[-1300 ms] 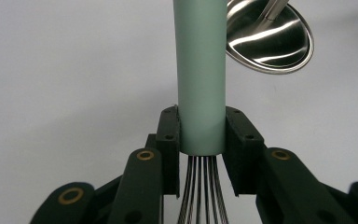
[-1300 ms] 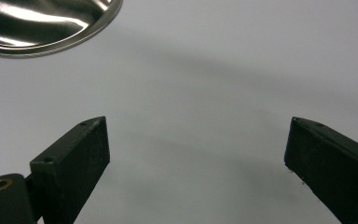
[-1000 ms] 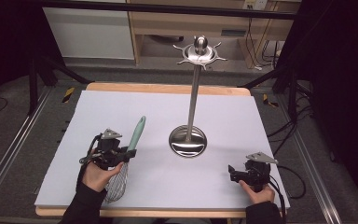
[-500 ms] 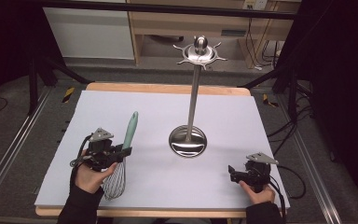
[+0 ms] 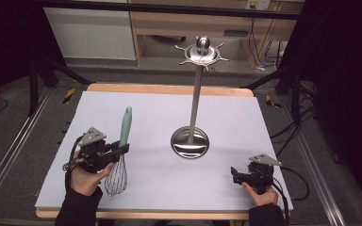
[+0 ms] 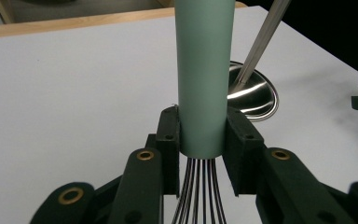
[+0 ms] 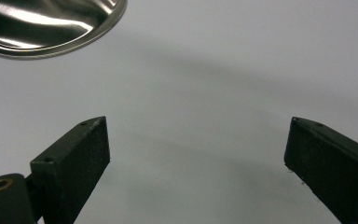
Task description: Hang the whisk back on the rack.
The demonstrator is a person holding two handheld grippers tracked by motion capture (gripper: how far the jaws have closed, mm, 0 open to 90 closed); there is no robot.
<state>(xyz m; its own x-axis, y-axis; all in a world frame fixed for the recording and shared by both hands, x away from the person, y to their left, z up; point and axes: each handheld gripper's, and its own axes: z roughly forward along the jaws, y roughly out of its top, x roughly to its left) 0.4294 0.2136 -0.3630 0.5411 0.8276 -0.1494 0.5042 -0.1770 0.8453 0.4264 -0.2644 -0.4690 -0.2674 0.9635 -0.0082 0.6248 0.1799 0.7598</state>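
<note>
A whisk with a mint-green handle and a wire head is at the left of the white table top. My left gripper is shut on it where the handle meets the wires. In the left gripper view the handle rises between the two pads, and the gripper pinches its lower end. The wire head lies low, near the table. My right gripper rests open near the front right, and the right gripper view shows nothing in its wide gap.
A steel utensil stand has a round base at mid-table, and a thin pole carries a hooked crown. Its base lies just beyond the whisk handle and shows ahead of the right gripper. A wooden table edge runs along the back.
My left gripper has shifted a little to the left with the whisk, and the handle has swung to point more straight away. The right gripper has stayed put.
</note>
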